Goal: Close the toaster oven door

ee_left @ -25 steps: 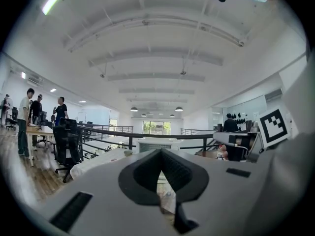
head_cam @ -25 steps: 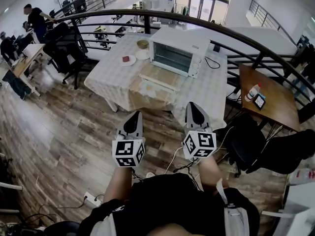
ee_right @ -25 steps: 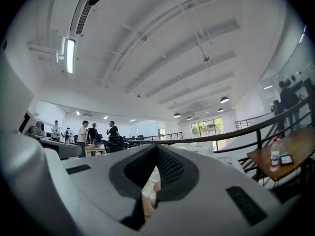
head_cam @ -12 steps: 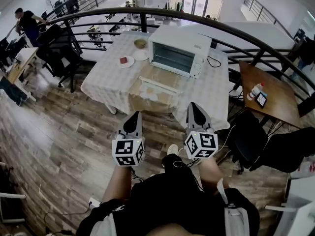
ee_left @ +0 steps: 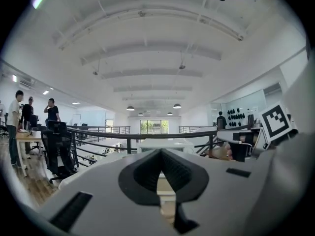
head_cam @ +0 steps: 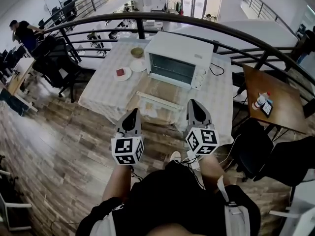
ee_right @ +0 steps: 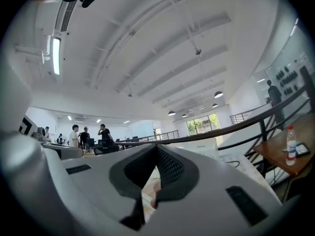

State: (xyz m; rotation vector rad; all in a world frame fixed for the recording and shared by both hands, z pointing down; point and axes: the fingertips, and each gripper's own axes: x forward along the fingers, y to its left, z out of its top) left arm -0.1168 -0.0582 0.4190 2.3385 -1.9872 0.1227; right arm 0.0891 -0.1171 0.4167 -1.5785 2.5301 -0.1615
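The white toaster oven (head_cam: 178, 59) stands on a table with a checked cloth (head_cam: 106, 90), beyond the black railing. Its glass door (head_cam: 160, 90) hangs open and lies flat toward me, handle (head_cam: 156, 101) nearest. My left gripper (head_cam: 133, 114) and right gripper (head_cam: 195, 106) are held side by side over the floor, short of the table's near edge and apart from the door. Both point at the oven, shut and empty. In the left gripper view the shut tips (ee_left: 160, 152) frame the oven (ee_left: 160, 144) far ahead. The right gripper view shows its shut tips (ee_right: 157, 149).
A plate with a red item (head_cam: 121, 73), a white plate (head_cam: 138, 65) and a bowl (head_cam: 137, 51) sit left of the oven. A curved black railing (head_cam: 221, 26) runs behind. At right are a wooden table (head_cam: 280, 113) with a bottle (head_cam: 261, 101) and a black chair (head_cam: 253, 149).
The table and oven have drawn nearer and larger in the head view as the person steps forward. Both grippers keep the same shut pose in front of the body.
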